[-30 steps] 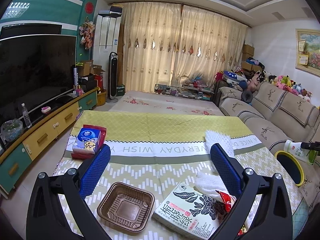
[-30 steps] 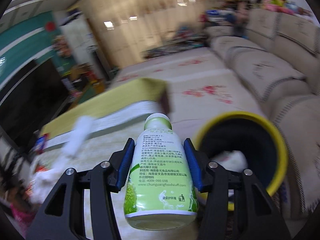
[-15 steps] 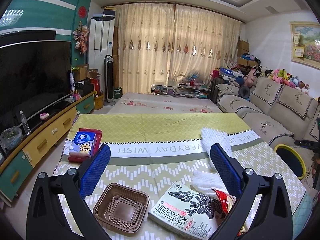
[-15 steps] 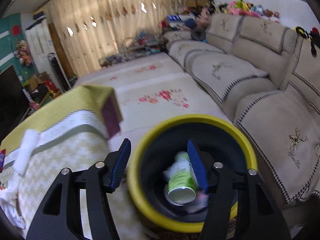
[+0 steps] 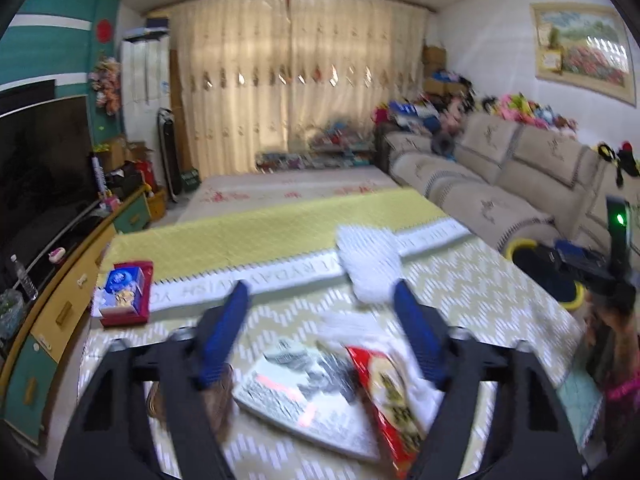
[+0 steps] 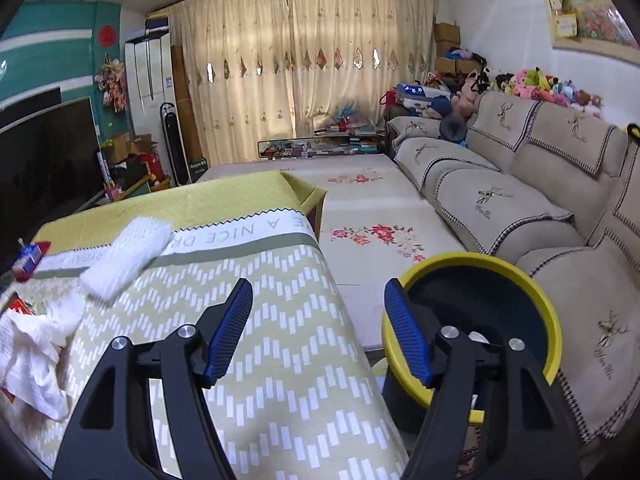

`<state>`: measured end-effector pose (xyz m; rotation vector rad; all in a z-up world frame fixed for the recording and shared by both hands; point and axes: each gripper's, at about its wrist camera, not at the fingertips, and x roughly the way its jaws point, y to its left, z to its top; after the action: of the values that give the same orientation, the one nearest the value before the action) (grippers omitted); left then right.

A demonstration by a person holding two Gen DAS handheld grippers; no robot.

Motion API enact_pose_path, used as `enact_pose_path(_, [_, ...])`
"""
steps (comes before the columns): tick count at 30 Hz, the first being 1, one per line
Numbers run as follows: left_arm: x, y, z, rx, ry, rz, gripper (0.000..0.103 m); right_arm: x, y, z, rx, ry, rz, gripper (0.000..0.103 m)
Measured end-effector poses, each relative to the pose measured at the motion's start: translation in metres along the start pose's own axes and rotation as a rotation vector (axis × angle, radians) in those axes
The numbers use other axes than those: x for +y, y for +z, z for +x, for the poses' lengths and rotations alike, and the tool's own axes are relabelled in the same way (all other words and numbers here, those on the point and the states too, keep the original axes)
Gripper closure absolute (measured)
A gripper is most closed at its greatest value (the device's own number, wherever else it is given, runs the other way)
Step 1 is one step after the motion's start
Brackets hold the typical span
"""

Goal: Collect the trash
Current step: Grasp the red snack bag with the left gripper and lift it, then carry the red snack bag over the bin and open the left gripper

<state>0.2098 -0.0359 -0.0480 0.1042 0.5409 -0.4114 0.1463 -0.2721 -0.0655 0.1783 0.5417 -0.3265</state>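
My left gripper (image 5: 320,298) hovers over the table, its jaws closing with nothing pressed between the pads. Below it lie a red snack wrapper (image 5: 394,396) on a book (image 5: 288,392) and a crumpled white cloth (image 5: 348,326). A brown plastic tray (image 5: 218,402) is mostly hidden behind the left finger. My right gripper (image 6: 318,286) is empty, its jaws opening, between the table edge and the yellow-rimmed bin (image 6: 550,320). Something white (image 6: 476,336) shows inside the bin. In the left wrist view the bin (image 5: 520,246) stands off the table's right side.
A rolled white towel (image 6: 124,252) and a tissue pack (image 5: 124,292) lie on the patterned tablecloth (image 6: 280,360). A beige sofa (image 6: 500,200) runs along the right, close behind the bin. A TV cabinet (image 5: 60,312) lines the left. A person's hand (image 5: 608,344) is at the right edge.
The right gripper dropped the green-labelled bottle into the yellow bin, then swung left and back from it. The left gripper shifted right over the book and wrapper, and its jaws narrowed.
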Motion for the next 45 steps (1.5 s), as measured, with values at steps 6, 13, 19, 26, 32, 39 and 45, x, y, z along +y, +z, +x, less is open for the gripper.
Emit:
enact_pose_path(6, [0.004,-0.006,0.003,0.154,-0.092,-0.04,0.066,-0.002,0.0,0.006,0.014,0.009,0.013,0.038])
enact_pose_path(13, [-0.01,-0.015,0.011,0.264,-0.136,-0.018,0.066,-0.002,0.001,0.008,0.016,0.015,0.008,0.038])
enact_pose_path(19, [-0.004,-0.025,0.028,0.351,-0.161,-0.074,0.071,-0.003,0.001,0.009,0.024,0.024,0.015,0.037])
enact_pose_path(26, [-0.003,-0.032,0.04,0.406,-0.201,-0.125,0.071,-0.001,0.001,0.013,0.035,0.029,0.01,0.034])
enact_pose_path(32, [-0.007,-0.03,0.039,0.388,-0.205,-0.118,0.082,-0.001,0.001,0.015,0.041,0.033,0.016,0.034])
enact_pose_path(39, [-0.018,-0.011,0.004,0.241,-0.096,-0.029,0.095,0.0,0.0,0.017,0.041,0.032,0.009,0.034])
enact_pose_path(45, [-0.029,0.016,-0.034,0.114,-0.014,0.068,0.095,0.001,0.0,0.016,0.037,0.034,0.007,0.034])
